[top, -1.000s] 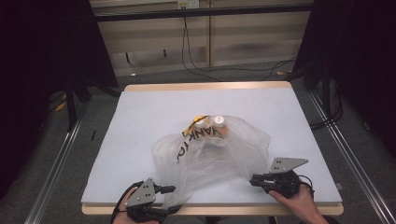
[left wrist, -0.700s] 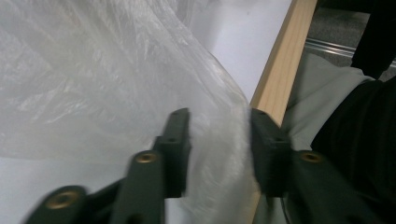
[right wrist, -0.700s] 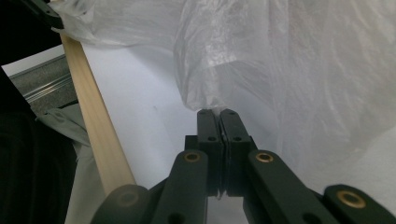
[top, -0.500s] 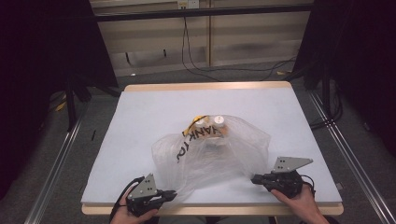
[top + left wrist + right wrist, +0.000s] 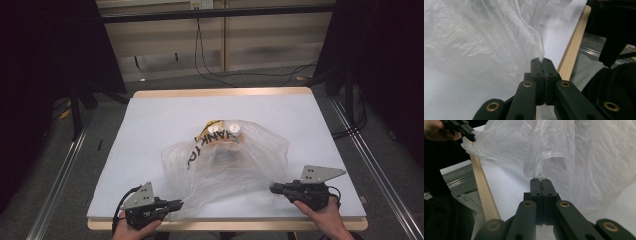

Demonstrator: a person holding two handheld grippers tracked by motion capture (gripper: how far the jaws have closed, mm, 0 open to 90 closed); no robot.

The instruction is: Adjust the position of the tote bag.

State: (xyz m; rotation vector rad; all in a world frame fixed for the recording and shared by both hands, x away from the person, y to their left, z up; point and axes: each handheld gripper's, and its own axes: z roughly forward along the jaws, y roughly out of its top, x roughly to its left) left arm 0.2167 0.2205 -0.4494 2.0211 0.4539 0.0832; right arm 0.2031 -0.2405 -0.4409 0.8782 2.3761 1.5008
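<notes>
My left claw (image 5: 179,203) and right claw (image 5: 273,188), both clamped, pinch the plastic bag (image 5: 227,162) at 7 and 4 o'clock on the desk (image 5: 150,120).

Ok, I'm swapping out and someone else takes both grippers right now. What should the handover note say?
Left gripper: jaws shut on a pinch of the plastic bag edge, near the table front edge.
Right gripper: jaws shut, bag film at its tips; a pinch looks likely but is less clear.
Bag: lies mid-table, crumpled, with bottles inside at its far end.
Done: both near corners of the bag taken up.
Left: probably lift or spread the bag; contents not yet out.
</notes>
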